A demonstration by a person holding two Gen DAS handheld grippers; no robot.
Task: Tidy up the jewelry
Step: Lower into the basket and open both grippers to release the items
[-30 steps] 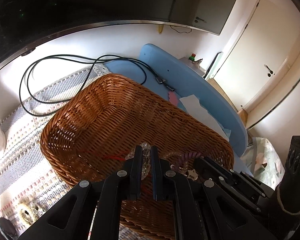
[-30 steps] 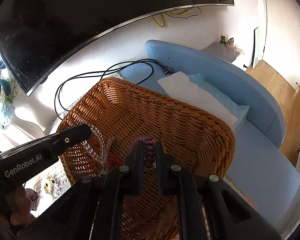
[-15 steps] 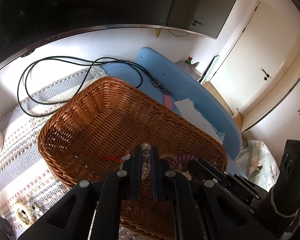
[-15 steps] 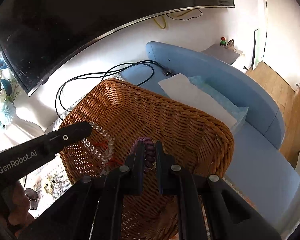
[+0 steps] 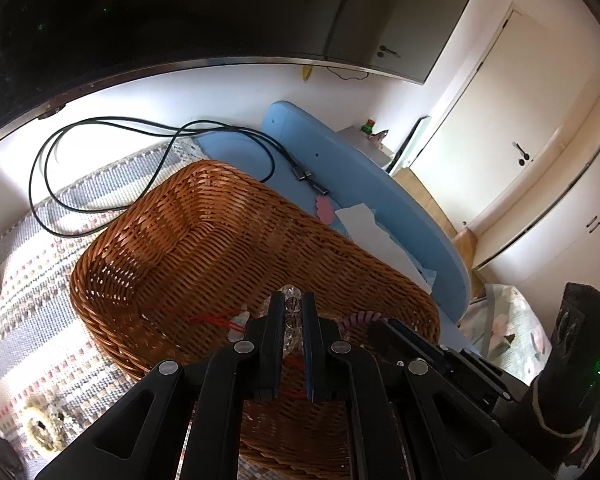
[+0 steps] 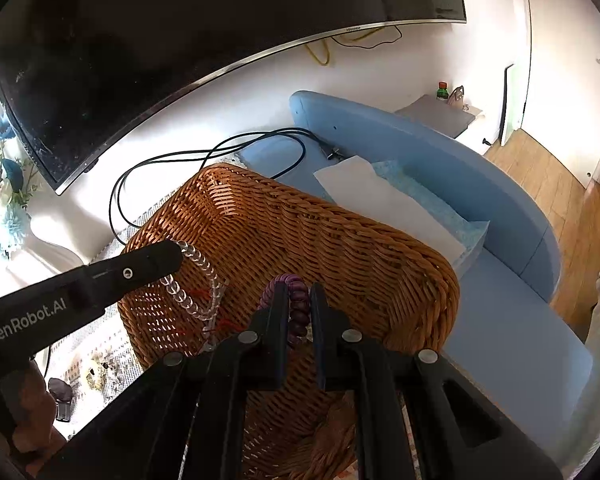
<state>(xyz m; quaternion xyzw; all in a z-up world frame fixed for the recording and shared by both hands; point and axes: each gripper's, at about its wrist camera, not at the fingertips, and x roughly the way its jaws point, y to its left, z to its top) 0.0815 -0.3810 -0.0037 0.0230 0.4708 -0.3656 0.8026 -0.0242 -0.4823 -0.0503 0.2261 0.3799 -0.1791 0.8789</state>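
Note:
A brown wicker basket (image 5: pixel 204 240) (image 6: pixel 340 240) sits on a woven mat. My left gripper (image 5: pixel 293 304) is shut on a clear bead bracelet (image 5: pixel 292 294) with red thread and holds it over the basket. In the right wrist view the left gripper (image 6: pixel 172 254) comes in from the left and the clear bead bracelet (image 6: pixel 192 292) hangs from it inside the basket. My right gripper (image 6: pixel 299 300) is shut on a purple coiled bracelet (image 6: pixel 296 304) above the basket's near side. The purple coil (image 5: pixel 358 316) also shows in the left wrist view.
A black cable (image 5: pixel 100 136) loops behind the basket. A blue board (image 6: pixel 440 152) with white paper (image 6: pixel 380 196) lies to the right. More jewelry (image 5: pixel 46 428) lies on the woven mat (image 5: pixel 32 280) at the near left. A dark TV screen (image 6: pixel 180 20) hangs behind.
Both grippers have risen a little above the basket with their bracelets still held. The clear bead bracelet now hangs higher from the left gripper.

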